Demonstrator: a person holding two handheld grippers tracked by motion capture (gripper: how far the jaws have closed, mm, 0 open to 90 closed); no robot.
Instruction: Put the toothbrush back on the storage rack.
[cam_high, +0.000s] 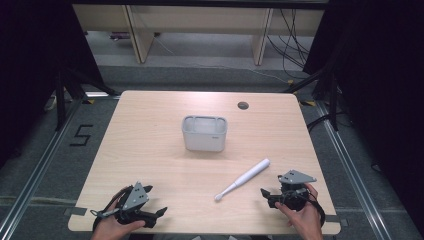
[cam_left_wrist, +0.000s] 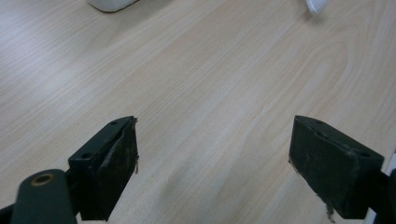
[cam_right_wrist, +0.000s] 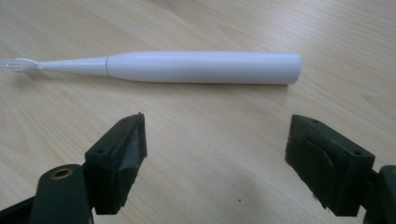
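So there's a white electric toothbrush (cam_high: 243, 179) lying flat on the wooden tabletop (cam_high: 150, 150), tilted diagonally, brush head toward the person and the fat handle end pointing away to the right. The right claw (cam_high: 267, 195) sits near the front edge, just to the right of the brush head, jaws spread wide with nothing between them. From the right gripper view the toothbrush (cam_right_wrist: 187, 67) lies crosswise a little way ahead of the jaws, not touching either one, bristles off to the left.

The left claw (cam_high: 157, 214) is down at the front left corner, well apart from the toothbrush, also wide open over bare wood. A grey tub (cam_high: 204, 133) stands around the middle of the tabletop, beyond the toothbrush. Looks empty to me, but honestly I can't really tell from this angle.
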